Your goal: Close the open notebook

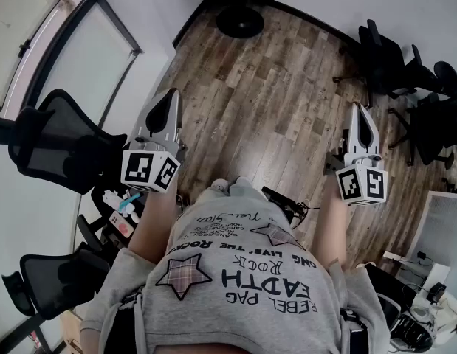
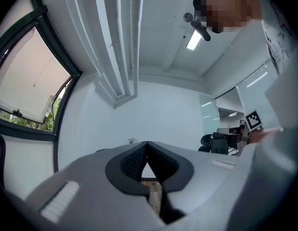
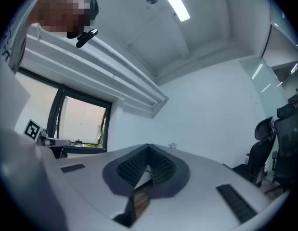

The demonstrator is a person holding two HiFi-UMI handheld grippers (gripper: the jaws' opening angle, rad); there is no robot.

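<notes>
Two closed grippers point(image 1: 171, 98) point(image 1: 359, 110), perhaps five chairs point(image 1: 62, 150)

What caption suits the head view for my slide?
Person holds left gripper and right gripper, both shut, over wooden floor.

You hold both grippers out ahead of you, well apart, each pointing forward and a touch above level. Your left gripper point(image 1: 170, 98) has its jaws pressed together at the tips, with nothing between them. Your right gripper point(image 1: 359, 109) is the same: tips meeting, empty. Your bare left forearm point(image 1: 158, 212) and right forearm point(image 1: 333, 223) run straight back behind the grippers, roughly parallel.
</notes>
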